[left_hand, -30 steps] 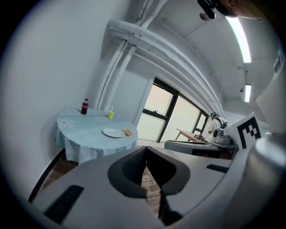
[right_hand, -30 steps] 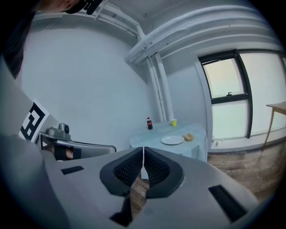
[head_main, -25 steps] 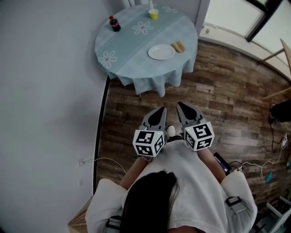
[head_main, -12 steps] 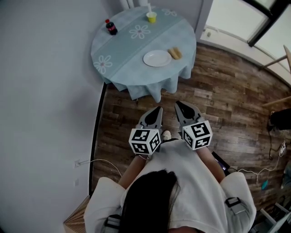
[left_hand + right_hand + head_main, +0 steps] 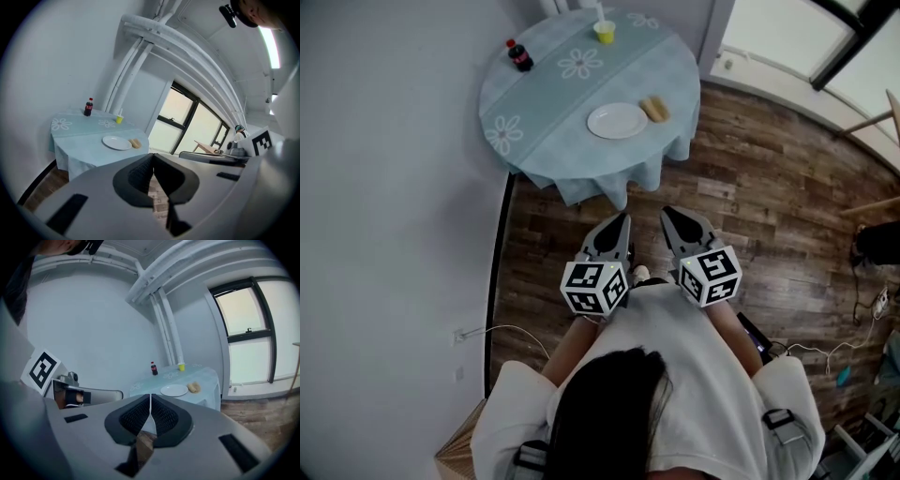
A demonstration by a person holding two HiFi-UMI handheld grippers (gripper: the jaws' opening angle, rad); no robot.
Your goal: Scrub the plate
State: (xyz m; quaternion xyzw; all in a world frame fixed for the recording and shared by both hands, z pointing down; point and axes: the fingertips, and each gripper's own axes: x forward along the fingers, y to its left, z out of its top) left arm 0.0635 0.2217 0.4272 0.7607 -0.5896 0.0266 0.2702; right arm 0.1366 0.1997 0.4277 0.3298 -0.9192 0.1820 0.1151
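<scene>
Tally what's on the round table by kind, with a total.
White plate: 1
Tan sponge: 1
Dark bottle with red cap: 1
Yellow cup: 1
Total: 4

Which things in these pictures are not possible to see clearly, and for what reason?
- Plate: too far and small in every view to tell whether it is dirty.
- Tan thing beside the plate: too small in the head view to say whether it is a sponge or food.
- Bottle: label too small to read.
- Yellow cup: contents too small to see.
- Table legs: hidden by the tablecloth.
</scene>
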